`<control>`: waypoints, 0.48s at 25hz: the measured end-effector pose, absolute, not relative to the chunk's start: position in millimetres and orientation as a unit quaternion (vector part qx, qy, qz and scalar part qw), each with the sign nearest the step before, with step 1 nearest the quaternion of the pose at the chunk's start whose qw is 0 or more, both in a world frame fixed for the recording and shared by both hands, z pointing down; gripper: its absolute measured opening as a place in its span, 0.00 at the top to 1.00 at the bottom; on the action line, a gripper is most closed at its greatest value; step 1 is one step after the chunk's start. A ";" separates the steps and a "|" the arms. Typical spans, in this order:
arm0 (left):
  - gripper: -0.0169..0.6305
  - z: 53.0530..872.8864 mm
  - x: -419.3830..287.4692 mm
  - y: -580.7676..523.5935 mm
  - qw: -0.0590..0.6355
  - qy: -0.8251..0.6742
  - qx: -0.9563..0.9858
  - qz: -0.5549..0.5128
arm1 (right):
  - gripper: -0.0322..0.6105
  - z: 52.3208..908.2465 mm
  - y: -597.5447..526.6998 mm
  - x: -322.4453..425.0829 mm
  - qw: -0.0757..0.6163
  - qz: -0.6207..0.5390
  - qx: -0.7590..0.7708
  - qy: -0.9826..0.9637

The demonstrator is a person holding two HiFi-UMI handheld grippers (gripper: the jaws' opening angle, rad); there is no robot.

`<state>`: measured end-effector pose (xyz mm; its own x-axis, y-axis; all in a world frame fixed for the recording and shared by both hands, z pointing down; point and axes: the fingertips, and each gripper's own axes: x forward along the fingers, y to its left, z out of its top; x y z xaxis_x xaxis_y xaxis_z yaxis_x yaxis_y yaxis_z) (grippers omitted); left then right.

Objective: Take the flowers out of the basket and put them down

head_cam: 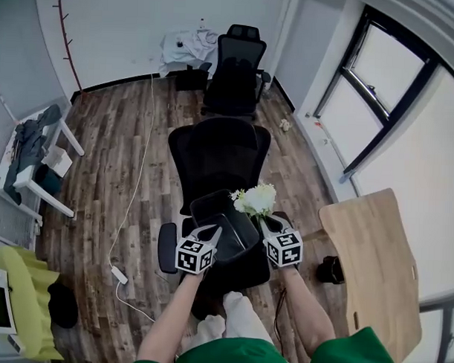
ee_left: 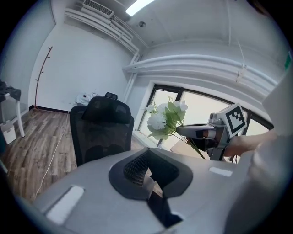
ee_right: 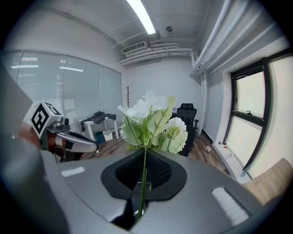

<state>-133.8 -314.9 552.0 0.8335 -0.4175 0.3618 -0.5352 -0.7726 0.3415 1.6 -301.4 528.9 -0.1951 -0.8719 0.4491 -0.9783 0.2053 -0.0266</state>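
Observation:
A bunch of white flowers with green leaves is held up by its thin stem in my right gripper, which is shut on the stem. The blooms stand upright just past the jaws. The black basket hangs left of the flowers, over a chair seat. My left gripper sits at the basket's near rim, and a black strip is pinched in its closed jaws. In the left gripper view, the flowers and my right gripper show to the right; the basket's body is hidden.
A black office chair stands right under the grippers, a second one near the far wall. A light wooden table is at the right by the window. A white cable runs over the wooden floor; a white desk stands at the left.

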 end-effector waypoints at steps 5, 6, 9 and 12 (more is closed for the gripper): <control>0.95 534.1 -77.6 -301.8 0.199 -0.203 0.948 0.140 | 0.93 516.2 -268.2 49.5 0.162 0.155 0.649 -0.727; 0.95 530.8 -64.3 -297.3 0.195 -0.191 0.951 0.141 | 0.93 514.0 -260.3 60.9 0.160 0.155 0.657 -0.720; 0.95 522.3 -21.9 -280.6 0.182 -0.156 0.960 0.145 | 0.93 507.2 -233.6 97.8 0.150 0.155 0.683 -0.697; 0.95 514.7 24.2 -259.6 0.171 -0.122 0.966 0.152 | 0.93 499.2 -202.4 135.0 0.139 0.155 0.707 -0.676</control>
<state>24.2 -259.6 514.7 0.9244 -0.1834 0.3345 -0.2869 -0.9122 0.2927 135.0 -202.4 499.2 0.0378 -0.9123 0.4077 -0.9988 -0.0471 -0.0129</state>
